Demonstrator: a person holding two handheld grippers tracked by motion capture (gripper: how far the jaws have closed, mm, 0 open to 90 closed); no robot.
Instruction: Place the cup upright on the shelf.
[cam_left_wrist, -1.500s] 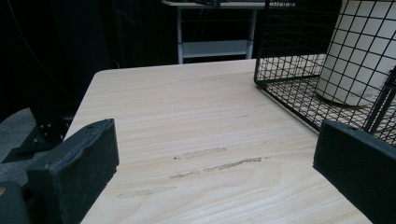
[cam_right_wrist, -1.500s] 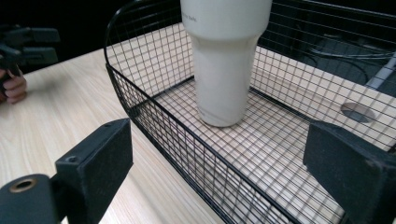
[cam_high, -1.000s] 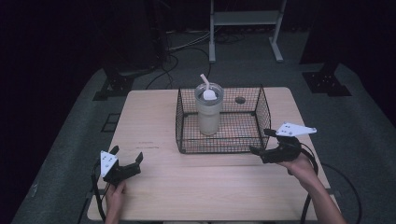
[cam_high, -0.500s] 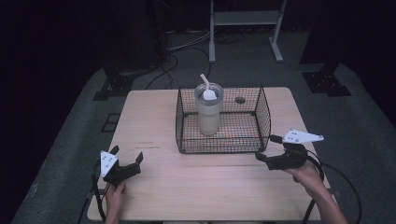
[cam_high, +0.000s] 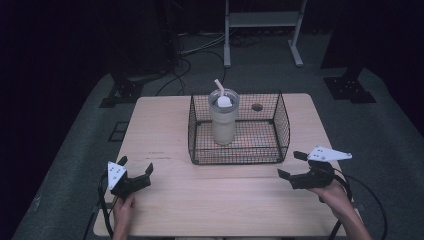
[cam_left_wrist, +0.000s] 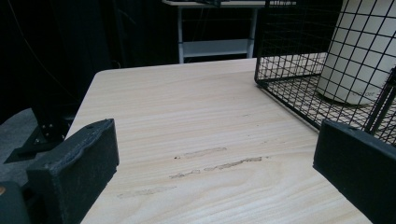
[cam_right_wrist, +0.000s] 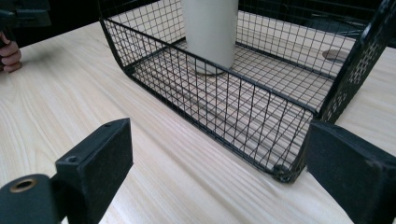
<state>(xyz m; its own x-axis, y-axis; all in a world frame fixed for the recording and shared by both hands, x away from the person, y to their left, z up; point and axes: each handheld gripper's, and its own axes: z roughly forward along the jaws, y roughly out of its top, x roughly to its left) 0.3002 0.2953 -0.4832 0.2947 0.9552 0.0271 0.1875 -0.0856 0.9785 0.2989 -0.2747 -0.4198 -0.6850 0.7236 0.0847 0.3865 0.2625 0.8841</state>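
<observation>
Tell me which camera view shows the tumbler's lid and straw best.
The high view: it looks down on the tumbler standing in the wire basket, showing lid and straw whole. The left gripper view catches its lower side through the mesh; the right gripper view, its lower body, cropped at the top.

**Hidden and cut off**

Cup (cam_left_wrist: 359, 51) cropped at top and right in the left gripper view, seen through basket (cam_left_wrist: 289, 56) mesh; lid and straw out of frame. In the right gripper view, cup (cam_right_wrist: 210, 32) cut off at the top, base blurred behind wire. Basket (cam_right_wrist: 224, 112) far wall cropped by the upper edge. Left gripper (cam_right_wrist: 21, 16) clipped at the top-left corner, jaws not discernible there. Forearms cut by the bottom edge in the high view. Cup (cam_high: 223, 117) contents too small to tell.
</observation>
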